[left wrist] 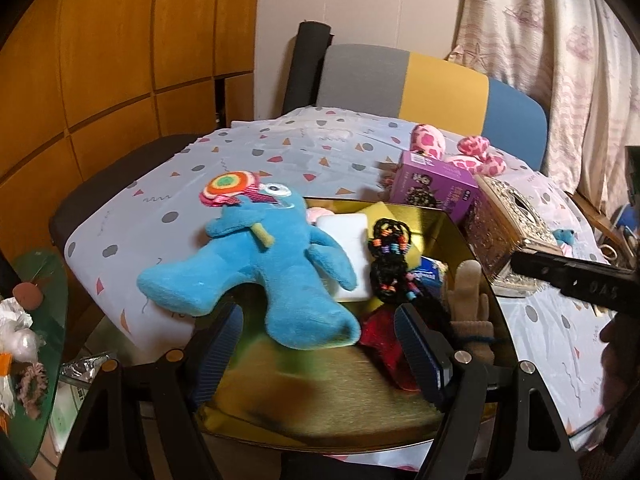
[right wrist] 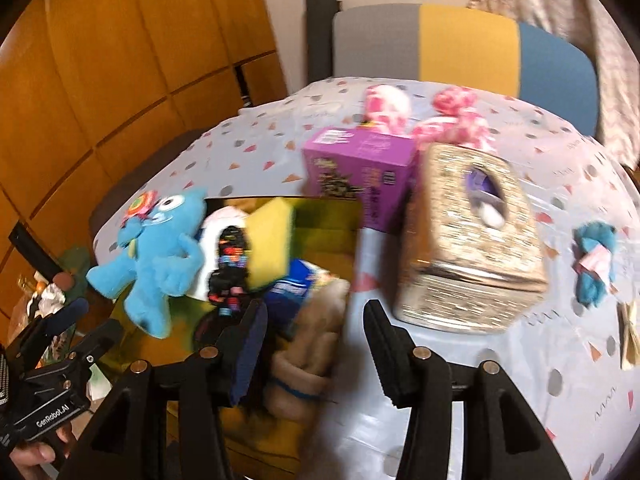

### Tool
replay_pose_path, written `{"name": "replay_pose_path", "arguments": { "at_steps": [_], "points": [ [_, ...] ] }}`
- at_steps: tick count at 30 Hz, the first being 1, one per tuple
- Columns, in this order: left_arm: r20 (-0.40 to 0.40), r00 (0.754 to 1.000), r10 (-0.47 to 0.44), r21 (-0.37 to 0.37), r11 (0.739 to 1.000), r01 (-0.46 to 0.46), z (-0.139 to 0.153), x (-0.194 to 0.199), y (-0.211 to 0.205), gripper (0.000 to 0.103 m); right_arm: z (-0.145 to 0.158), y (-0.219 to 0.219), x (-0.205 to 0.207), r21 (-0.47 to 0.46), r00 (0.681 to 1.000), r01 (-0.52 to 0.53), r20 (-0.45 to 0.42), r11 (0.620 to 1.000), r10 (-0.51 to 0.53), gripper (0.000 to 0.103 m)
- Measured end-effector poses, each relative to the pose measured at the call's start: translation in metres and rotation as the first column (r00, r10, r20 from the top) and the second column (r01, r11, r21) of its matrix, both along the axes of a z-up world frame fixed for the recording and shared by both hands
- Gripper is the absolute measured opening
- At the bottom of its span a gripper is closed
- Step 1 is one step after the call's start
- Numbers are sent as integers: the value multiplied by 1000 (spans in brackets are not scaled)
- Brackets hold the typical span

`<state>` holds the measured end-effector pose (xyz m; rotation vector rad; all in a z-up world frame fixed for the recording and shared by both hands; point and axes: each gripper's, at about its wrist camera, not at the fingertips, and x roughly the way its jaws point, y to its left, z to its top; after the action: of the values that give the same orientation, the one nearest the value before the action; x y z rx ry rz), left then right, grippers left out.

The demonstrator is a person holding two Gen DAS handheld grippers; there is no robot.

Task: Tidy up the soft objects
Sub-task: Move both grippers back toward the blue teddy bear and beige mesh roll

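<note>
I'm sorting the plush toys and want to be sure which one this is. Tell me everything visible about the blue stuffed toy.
The blue stuffed toy is a fuzzy plush figure with a white googly eye, stubby arms and two legs, hugging a rainbow-striped lollipop. It lies sprawled on its back across the left rim of the gold tray, its head over the patterned tablecloth and one leg hanging inside. No gripper touches it.

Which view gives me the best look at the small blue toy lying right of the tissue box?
Right wrist view: the small blue toy lies whole on the cloth, though blurred. The left wrist view shows only a sliver behind the tissue box.
</note>
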<state>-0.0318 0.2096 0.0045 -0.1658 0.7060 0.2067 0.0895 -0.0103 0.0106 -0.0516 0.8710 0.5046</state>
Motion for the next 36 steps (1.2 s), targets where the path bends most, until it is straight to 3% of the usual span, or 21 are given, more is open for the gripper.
{"name": "replay_pose_path", "arguments": {
  "at_steps": [11, 17, 21, 25, 28, 30, 36],
  "points": [
    [5, 995, -95, 29, 995, 95, 10, 11, -31, 79, 10, -102, 16, 11, 978, 205, 38, 979, -205, 51],
    [21, 984, -175, 45, 984, 174, 21, 20, -57, 79, 17, -185, 33, -5, 915, 395, 85, 919, -393, 51],
    [24, 969, -245, 61, 968, 243, 28, 29, -81, 79, 12, -251, 48, -21, 828, 554, 116, 832, -548, 51],
    [26, 944, -329, 78, 942, 326, 36, 39, -114, 79, -8, -321, 55, -26, 675, 734, 124, 678, -727, 51],
    [29, 914, -404, 88, 912, 400, 43, 48, -144, 79, -22, -369, 48, 56, 545, 837, 12, 545, -838, 51],
    [29, 891, -453, 94, 889, 449, 48, 56, -167, 79, -23, -386, 41, 110, 488, 868, -20, 483, -873, 51],
    [15, 816, -578, 66, 815, 576, 54, 85, -235, 79, -35, -408, 36, 145, 439, 896, -136, 420, -888, 51]
  ]
}}
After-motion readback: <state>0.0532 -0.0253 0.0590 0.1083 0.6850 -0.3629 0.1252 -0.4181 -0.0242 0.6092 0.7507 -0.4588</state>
